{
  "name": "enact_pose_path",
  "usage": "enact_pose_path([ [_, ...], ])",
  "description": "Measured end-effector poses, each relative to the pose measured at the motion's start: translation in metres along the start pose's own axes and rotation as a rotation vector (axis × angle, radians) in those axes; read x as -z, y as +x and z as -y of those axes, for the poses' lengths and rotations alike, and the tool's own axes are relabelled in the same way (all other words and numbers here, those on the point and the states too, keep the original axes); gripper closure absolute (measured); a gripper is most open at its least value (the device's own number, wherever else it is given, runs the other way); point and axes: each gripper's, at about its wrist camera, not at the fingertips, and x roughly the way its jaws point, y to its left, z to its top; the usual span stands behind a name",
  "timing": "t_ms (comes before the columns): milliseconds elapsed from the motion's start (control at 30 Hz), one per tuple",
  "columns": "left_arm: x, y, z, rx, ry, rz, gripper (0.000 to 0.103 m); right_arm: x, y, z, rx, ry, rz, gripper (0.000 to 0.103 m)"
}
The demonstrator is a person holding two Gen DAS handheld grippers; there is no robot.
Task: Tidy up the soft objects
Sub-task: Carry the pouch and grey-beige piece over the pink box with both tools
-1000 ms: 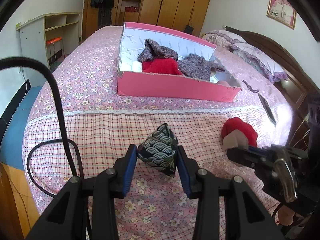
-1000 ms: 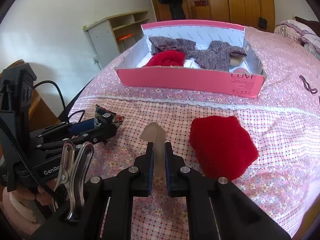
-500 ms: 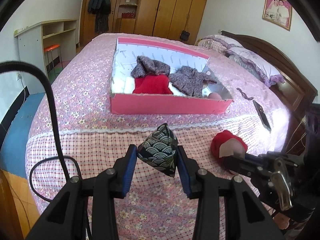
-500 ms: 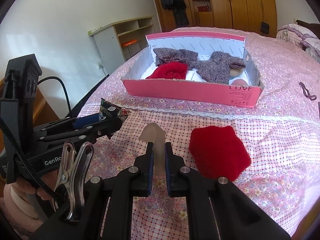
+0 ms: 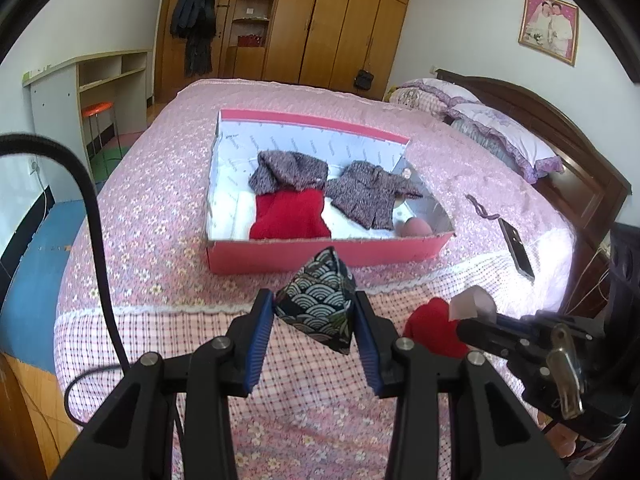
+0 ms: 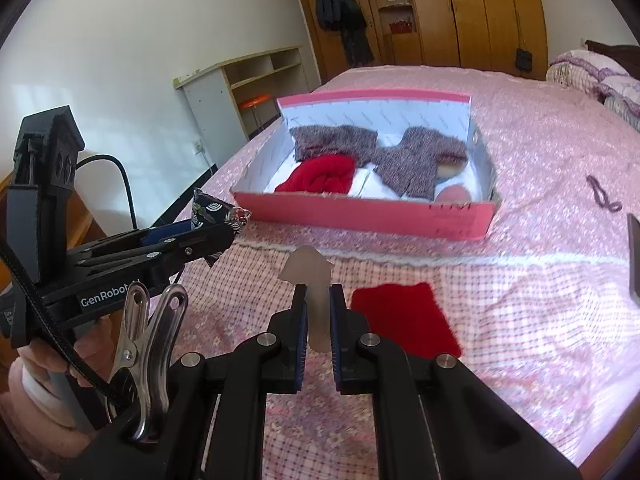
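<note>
A: Tools?
B: My left tool (image 5: 314, 316) is clamped on the patterned pouch (image 5: 318, 306), my right tool (image 6: 318, 312) pinched nearly closed on a pale mushroom-shaped piece (image 6: 306, 270).
A: Next?
B: I'd carry both over the pink box (image 5: 320, 258)'s near wall, release inside. Red cloth (image 6: 404, 320) lies on the bed (image 6: 520, 320).

A pink floral bedspread (image 5: 168, 184) covers the bed, with frilled pillows (image 5: 500, 128) against a dark headboard (image 5: 560, 128). Wooden wardrobes (image 5: 340, 20) line the far wall beside a hanging dark coat (image 5: 194, 28). An orange stool (image 5: 96, 110) stands under the white shelving desk (image 5: 60, 92).
</note>
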Motion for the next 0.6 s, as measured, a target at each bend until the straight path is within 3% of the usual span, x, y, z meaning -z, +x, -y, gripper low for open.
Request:
enact_pose_path([
  [600, -0.042, 0.015, -0.004, -0.050, 0.013, 0.034, 0.062, -0.039, -0.005, 0.018, 0.042, 0.000, 0.068, 0.092],
])
